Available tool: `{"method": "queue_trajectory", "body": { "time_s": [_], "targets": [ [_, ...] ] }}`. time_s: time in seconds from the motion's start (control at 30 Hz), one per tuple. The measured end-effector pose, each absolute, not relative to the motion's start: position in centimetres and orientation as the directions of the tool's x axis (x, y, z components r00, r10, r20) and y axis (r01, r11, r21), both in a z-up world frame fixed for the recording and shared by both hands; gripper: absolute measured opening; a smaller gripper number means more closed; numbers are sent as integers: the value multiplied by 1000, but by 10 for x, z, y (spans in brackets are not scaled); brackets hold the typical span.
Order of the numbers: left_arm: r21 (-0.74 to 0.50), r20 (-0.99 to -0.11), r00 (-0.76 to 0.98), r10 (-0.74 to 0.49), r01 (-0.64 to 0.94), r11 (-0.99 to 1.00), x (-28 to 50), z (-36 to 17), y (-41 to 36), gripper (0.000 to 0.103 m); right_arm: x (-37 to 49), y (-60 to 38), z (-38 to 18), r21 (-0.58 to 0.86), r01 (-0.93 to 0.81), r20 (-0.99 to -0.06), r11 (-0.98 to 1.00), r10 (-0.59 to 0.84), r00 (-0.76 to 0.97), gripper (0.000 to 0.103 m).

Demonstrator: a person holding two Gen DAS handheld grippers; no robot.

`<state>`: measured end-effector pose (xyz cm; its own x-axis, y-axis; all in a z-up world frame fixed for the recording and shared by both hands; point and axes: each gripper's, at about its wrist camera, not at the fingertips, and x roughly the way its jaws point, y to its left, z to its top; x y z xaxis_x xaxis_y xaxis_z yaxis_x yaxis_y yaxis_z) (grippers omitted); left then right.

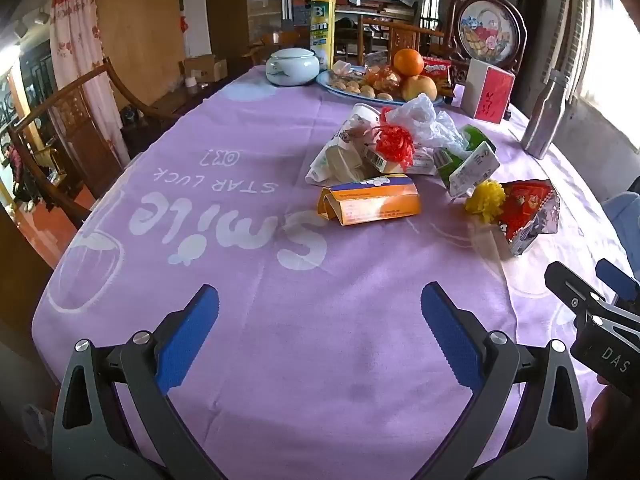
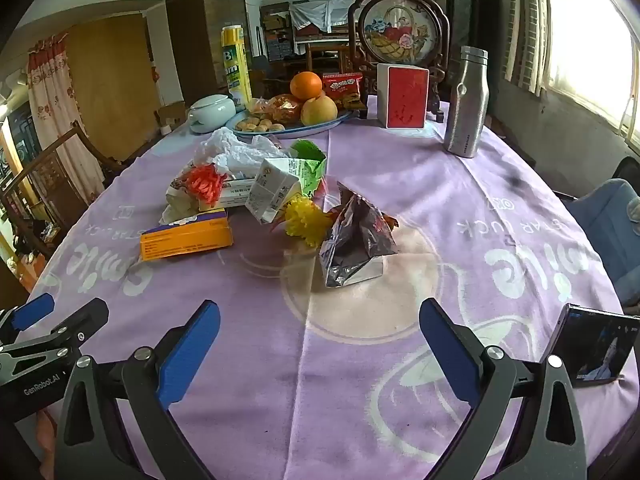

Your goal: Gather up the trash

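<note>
Both tongs: left gripper (image 1: pixel 319 322) and right gripper (image 2: pixel 319 334) have their jaws spread wide, nothing between them, hovering over the purple tablecloth (image 1: pixel 224 304).
Trash spot: all bunched ahead of both tongs, mid-table, nothing touched yet.
Left of pile: squashed paper cup (image 1: pixel 340 148) and red ribbon (image 1: pixel 394 144), then the orange box (image 1: pixel 370 200), closest to the left tongs.
Middle: plastic bag (image 1: pixel 424 120) and green-white carton (image 1: pixel 472 168), further back.
Right: yellow flower (image 2: pixel 306 218) and foil snack bag (image 2: pixel 356 240), straight ahead of the right tongs.
Handling guess: everything looks light. Box is stiff, so pinch its long flat sides. Foil bag is crinkly and slippery, so grab a folded ridge. Plastic bag is floppy, any bunch works.
Left view only: snack bag's red printed side.
Right view only: its silver back, plus a phone (image 2: pixel 592 346) just right of the right tongs.
</note>
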<state>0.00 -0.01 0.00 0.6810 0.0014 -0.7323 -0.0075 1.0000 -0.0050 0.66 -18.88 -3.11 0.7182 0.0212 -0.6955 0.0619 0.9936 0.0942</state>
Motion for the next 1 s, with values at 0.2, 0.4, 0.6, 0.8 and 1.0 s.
{"method": "queue_trajectory", "body": {
  "time_s": [0.2, 0.4, 0.6, 0.8, 1.0],
  "targets": [
    [0, -734, 679, 7, -10, 1000, 0, 0, 0, 97, 7, -190, -31, 90, 64, -699, 994, 17, 715, 98],
    [1, -739, 674, 10, -13, 1000, 2, -6, 2, 97, 11, -189, -33, 89, 65, -701, 994, 16, 713, 98],
    [2, -741, 672, 12, -16, 1000, 2, -7, 1, 97, 11, -191, -34, 91, 65, -703, 994, 18, 711, 98],
    [11, -747, 665, 16, -12, 1000, 3, -10, -2, 97, 10, -191, -36, 97, 60, -706, 993, 26, 708, 98],
    [11, -748, 664, 17, -12, 1000, 2, -9, -3, 97, 10, -190, -37, 98, 55, -706, 994, 30, 708, 98]
  ]
}}
